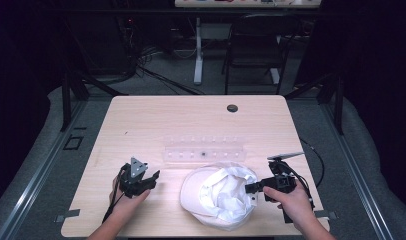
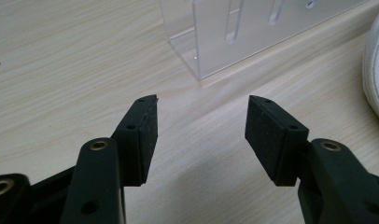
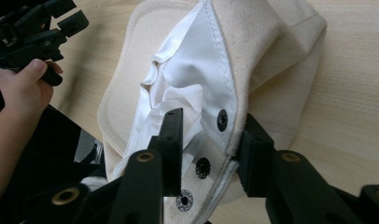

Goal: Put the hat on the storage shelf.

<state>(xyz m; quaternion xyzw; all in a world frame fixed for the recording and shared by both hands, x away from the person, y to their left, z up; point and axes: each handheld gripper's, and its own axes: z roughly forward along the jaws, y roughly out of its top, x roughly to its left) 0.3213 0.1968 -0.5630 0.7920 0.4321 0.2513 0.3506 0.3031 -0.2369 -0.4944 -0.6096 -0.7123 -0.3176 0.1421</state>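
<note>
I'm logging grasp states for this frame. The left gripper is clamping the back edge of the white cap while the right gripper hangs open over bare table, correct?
The sides are swapped. The right gripper has its jaws around the white cap's back edge by the snap strap, as the right gripper view shows. The left gripper is open over bare table, near the clear plastic rack.

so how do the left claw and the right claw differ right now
The left claw is open with only bare table between its jaws; the right claw has its jaws on either side of the white cap's back edge, one inside and one outside. The left claw sits apart from the cap, by the clear plastic rack; the right claw is at the cap. Both are black, hand-held and low over the table.
</note>
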